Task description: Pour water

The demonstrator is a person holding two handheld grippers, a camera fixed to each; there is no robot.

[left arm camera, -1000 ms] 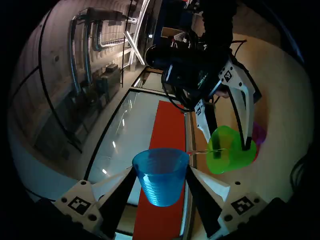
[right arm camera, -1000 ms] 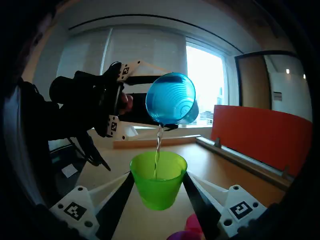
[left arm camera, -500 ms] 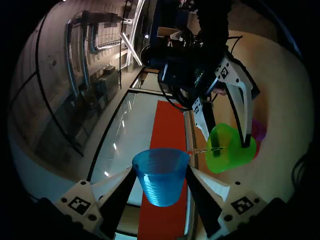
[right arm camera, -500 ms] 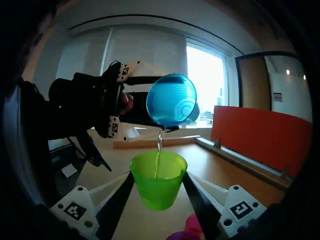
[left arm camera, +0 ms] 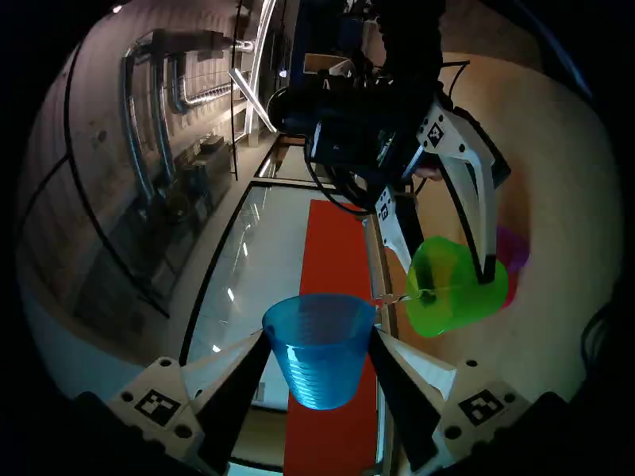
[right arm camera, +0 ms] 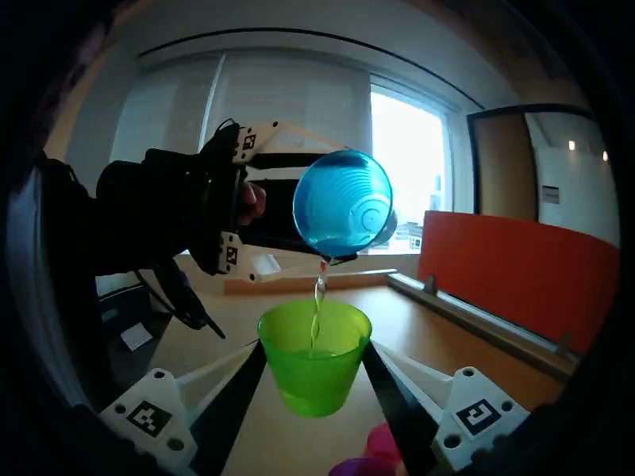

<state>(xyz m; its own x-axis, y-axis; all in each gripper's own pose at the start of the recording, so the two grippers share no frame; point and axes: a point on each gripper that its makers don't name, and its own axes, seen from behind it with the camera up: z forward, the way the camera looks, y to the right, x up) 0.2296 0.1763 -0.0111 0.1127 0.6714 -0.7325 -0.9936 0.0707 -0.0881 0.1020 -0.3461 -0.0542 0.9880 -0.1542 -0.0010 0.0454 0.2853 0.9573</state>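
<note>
Tipping a translucent blue cup [right arm camera: 343, 200] pinched sideways in the left gripper [left arm camera: 319, 353], thin water stream [right arm camera: 317, 308] falling into an upright green cup [right arm camera: 315, 377] clamped by the right gripper [right arm camera: 315, 353], above a wooden table [right arm camera: 432, 333].

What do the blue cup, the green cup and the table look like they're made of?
Blue cup: probably glossy translucent plastic; light glows through its ridged wall. Green cup: likely the same; the water shows through its side. Table: seemingly wood or laminate, matte tan surface.
</note>
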